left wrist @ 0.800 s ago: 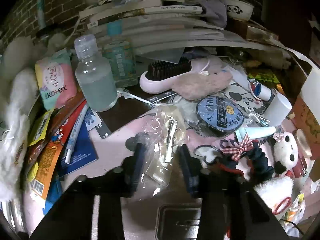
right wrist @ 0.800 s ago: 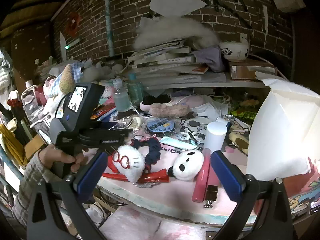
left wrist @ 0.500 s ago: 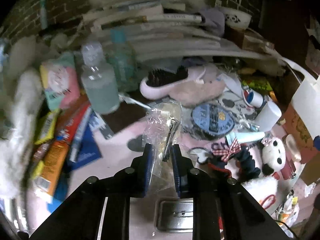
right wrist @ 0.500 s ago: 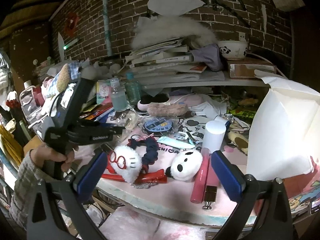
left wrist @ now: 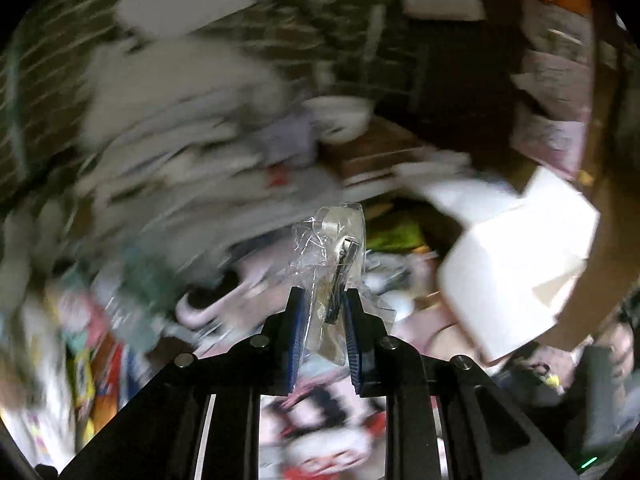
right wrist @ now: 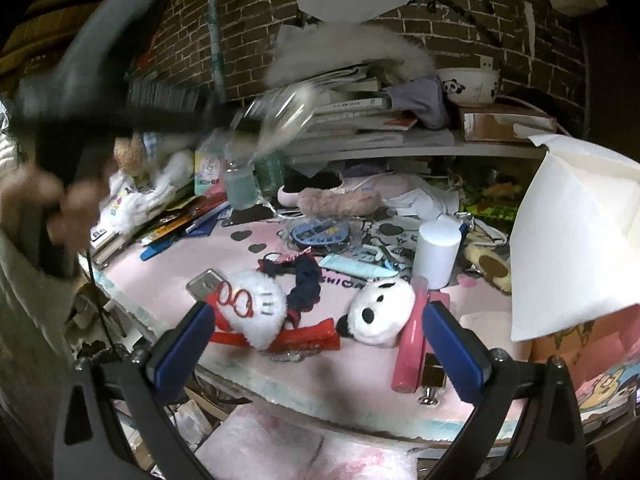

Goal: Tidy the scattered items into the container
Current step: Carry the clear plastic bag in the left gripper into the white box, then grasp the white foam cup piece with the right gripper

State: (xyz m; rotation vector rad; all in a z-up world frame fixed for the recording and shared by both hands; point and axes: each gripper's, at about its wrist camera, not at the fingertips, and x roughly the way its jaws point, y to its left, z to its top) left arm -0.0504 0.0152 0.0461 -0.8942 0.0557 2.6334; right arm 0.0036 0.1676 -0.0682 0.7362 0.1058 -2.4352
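Note:
My left gripper (left wrist: 324, 300) is shut on a clear plastic packet (left wrist: 334, 252) with a metal clip inside, held high above the table. In the right wrist view the same gripper shows as a blur at upper left, with the packet (right wrist: 280, 116) in the air. A white paper container (left wrist: 516, 264) stands open at the right; it also shows in the right wrist view (right wrist: 572, 240). My right gripper (right wrist: 316, 340) is open and empty at the table's front edge, near a white plush clip with red glasses (right wrist: 256, 304) and a panda plush (right wrist: 380, 308).
On the pink table (right wrist: 492, 312) lie a navy scrunchie (right wrist: 304, 280), a white cylinder (right wrist: 436, 252), a pink tube (right wrist: 412, 344), a round blue tin (right wrist: 320, 234), a hairbrush (right wrist: 320, 188) and a bottle (right wrist: 240, 184). Stacked books (right wrist: 352, 116) fill the shelf behind.
My left gripper closed on the plastic packet, lifted it off the table and swung up and to the right toward the white container. The right gripper stayed still.

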